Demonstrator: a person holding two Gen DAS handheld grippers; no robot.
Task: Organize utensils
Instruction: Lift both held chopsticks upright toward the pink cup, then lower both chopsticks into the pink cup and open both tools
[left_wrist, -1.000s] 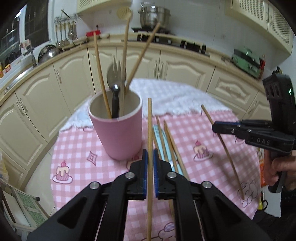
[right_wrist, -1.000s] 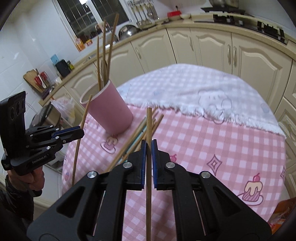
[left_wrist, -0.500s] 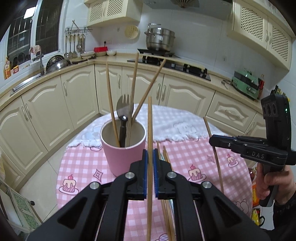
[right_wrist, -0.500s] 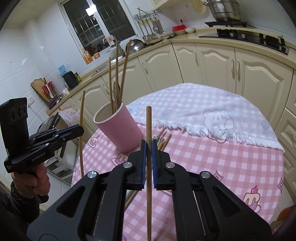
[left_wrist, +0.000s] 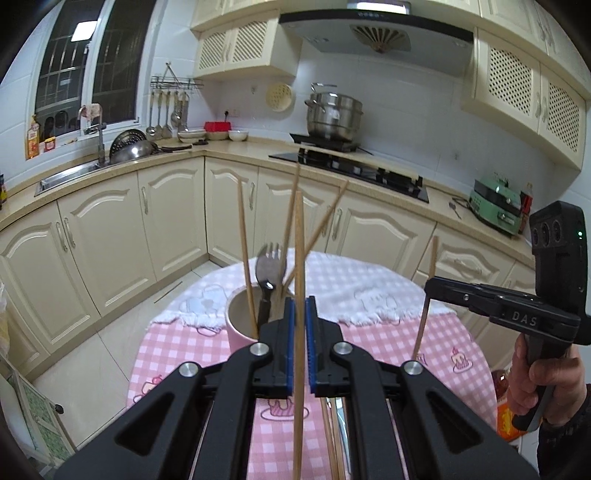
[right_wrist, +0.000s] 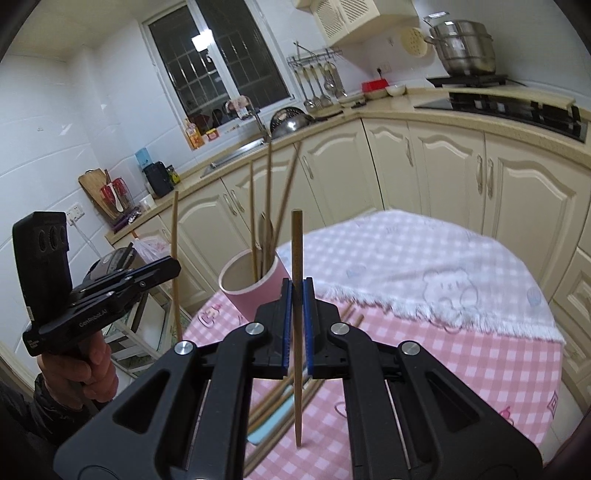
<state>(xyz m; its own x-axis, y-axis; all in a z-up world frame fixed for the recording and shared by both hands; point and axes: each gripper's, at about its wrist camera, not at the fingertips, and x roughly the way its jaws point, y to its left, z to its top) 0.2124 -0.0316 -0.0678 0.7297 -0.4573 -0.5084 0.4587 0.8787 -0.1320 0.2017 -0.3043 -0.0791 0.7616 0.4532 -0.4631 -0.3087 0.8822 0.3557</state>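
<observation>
A pink cup (left_wrist: 236, 328) stands on the table and holds three wooden chopsticks and a dark-handled fork (left_wrist: 266, 266). My left gripper (left_wrist: 299, 306) is shut on an upright wooden chopstick (left_wrist: 299, 240), raised just in front of the cup. In the right wrist view my right gripper (right_wrist: 297, 291) is shut on another upright chopstick (right_wrist: 296, 243), lifted to the right of the cup (right_wrist: 251, 291). Each gripper shows in the other's view: the right gripper (left_wrist: 430, 286) and the left gripper (right_wrist: 173, 264), both hand-held.
Several loose chopsticks (right_wrist: 273, 398) and a pale teal utensil (right_wrist: 271, 421) lie on the pink checked tablecloth (right_wrist: 443, 369). A white cloth (right_wrist: 406, 258) covers the table's far half. Cream cabinets, a sink and a stove ring the room behind.
Both grippers have risen with their chopsticks, lifting them off the table. The chopsticks now stand more upright, and the cup sits lower in both views.
</observation>
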